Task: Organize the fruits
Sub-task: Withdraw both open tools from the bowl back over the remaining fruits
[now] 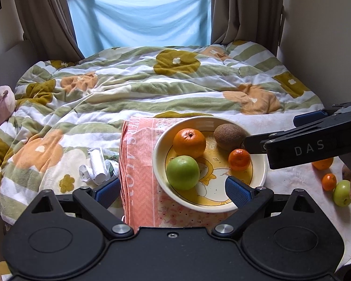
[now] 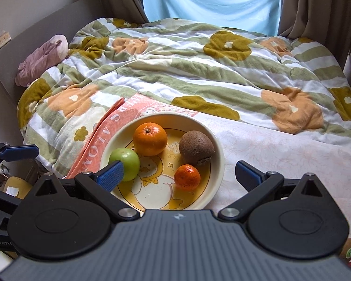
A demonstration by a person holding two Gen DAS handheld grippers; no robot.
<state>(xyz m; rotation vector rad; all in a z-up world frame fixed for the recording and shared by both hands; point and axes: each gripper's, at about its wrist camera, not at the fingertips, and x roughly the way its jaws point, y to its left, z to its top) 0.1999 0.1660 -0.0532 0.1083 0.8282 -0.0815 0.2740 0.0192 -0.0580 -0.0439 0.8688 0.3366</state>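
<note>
Fruit fills the bowl (image 2: pixel 220 164): orange (image 2: pixel 149 138), kiwi (image 2: pixel 196 147), apple (image 2: pixel 126 166), tangerine (image 2: pixel 187 176). Both claws, left (image 1: pixel 173 190) and right (image 2: pixel 179 174), hang wide open and empty. Next likely calls for fetching loose fruit (image 1: pixel 342 192) right of the bowl.

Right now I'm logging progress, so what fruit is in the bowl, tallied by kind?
In the bowl:
Large orange: 1
Small mandarin: 1
Green apple: 1
Kiwi: 1
Total: 4
</note>
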